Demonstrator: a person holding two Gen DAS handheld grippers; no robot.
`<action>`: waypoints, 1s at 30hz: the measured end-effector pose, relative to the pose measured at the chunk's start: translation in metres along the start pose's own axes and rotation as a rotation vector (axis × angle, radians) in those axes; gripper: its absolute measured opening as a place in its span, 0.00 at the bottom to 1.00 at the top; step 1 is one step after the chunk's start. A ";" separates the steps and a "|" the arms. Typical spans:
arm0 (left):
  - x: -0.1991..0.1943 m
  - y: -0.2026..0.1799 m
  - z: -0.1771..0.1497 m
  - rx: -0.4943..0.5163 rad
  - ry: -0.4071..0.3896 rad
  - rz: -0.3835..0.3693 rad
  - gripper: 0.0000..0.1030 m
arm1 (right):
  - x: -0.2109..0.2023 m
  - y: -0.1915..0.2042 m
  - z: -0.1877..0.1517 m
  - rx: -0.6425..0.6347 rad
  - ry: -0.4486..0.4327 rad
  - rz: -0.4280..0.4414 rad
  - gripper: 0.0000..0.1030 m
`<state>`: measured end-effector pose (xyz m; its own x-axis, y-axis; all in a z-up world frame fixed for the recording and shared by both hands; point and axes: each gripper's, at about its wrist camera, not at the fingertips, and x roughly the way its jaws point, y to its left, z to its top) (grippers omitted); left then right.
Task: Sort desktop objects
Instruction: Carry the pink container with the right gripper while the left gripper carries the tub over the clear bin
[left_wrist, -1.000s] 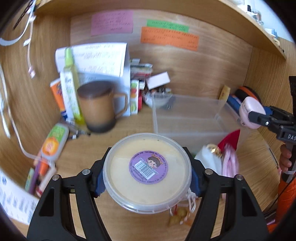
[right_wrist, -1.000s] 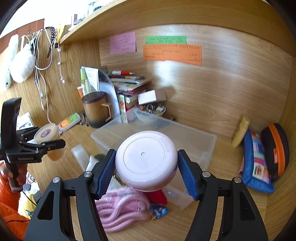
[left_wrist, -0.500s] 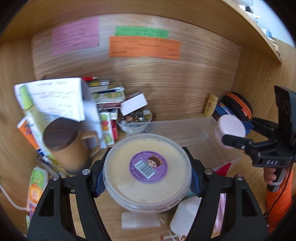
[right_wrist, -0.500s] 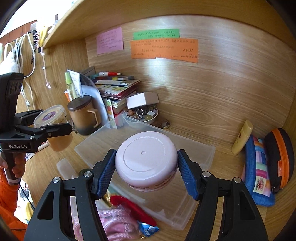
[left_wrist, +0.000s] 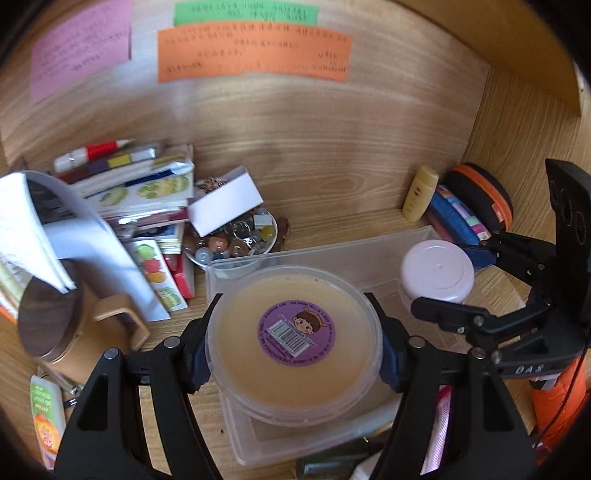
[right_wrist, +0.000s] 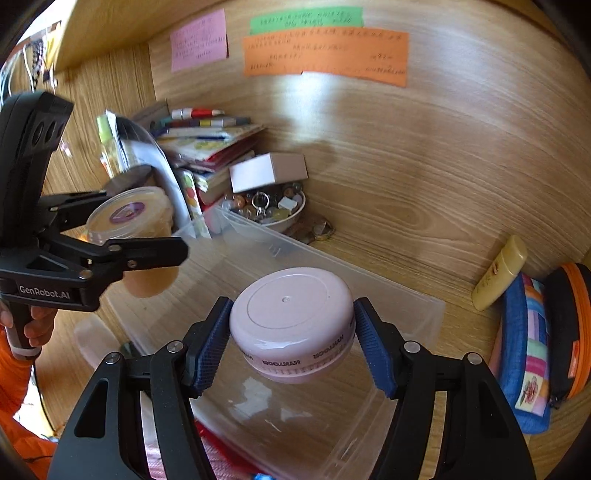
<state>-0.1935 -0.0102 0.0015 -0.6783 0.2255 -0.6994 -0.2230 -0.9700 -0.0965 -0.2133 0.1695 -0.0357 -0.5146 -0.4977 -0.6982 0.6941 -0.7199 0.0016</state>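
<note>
A round clear tub (left_wrist: 293, 345) with a cream filling and a purple sticker on its lid is grasped between the blue pads of the left gripper (left_wrist: 293, 354), and is held in the air above the near left corner of a clear plastic bin (left_wrist: 332, 254) that stands on the wooden desk (left_wrist: 351, 218). In the right wrist view the same tub (right_wrist: 131, 221) is seen over the bin's left edge (right_wrist: 266, 240). A pink round jar (right_wrist: 291, 314) with a flat lid is clamped between the pads of the right gripper (right_wrist: 291, 332) and hangs over the middle of the bin, clear of its floor. Behind the bin a small bowl of beads and rings (left_wrist: 236, 240) is set beside a white box (left_wrist: 225, 205) and a stack of books (left_wrist: 147, 192). A brown lidded mug (left_wrist: 70, 328) stands to the left. At the right wall a yellow tube (right_wrist: 500, 273), a striped pouch (right_wrist: 528, 354) and an orange-rimmed black case (right_wrist: 570, 328) are leaned together. Coloured paper notes (right_wrist: 325, 55) are stuck on the back panel
</note>
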 end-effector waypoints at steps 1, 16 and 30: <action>0.004 0.000 0.001 0.000 0.007 -0.001 0.68 | 0.004 0.001 0.000 -0.006 0.009 -0.003 0.61; 0.053 -0.004 0.002 0.027 0.145 -0.037 0.68 | 0.031 -0.006 -0.010 -0.007 0.089 -0.005 0.61; 0.069 -0.018 -0.006 0.081 0.228 -0.011 0.68 | 0.038 -0.012 -0.015 -0.007 0.147 -0.031 0.61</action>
<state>-0.2319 0.0224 -0.0488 -0.5020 0.2011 -0.8412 -0.2916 -0.9550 -0.0544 -0.2338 0.1664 -0.0731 -0.4565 -0.3986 -0.7954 0.6827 -0.7302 -0.0259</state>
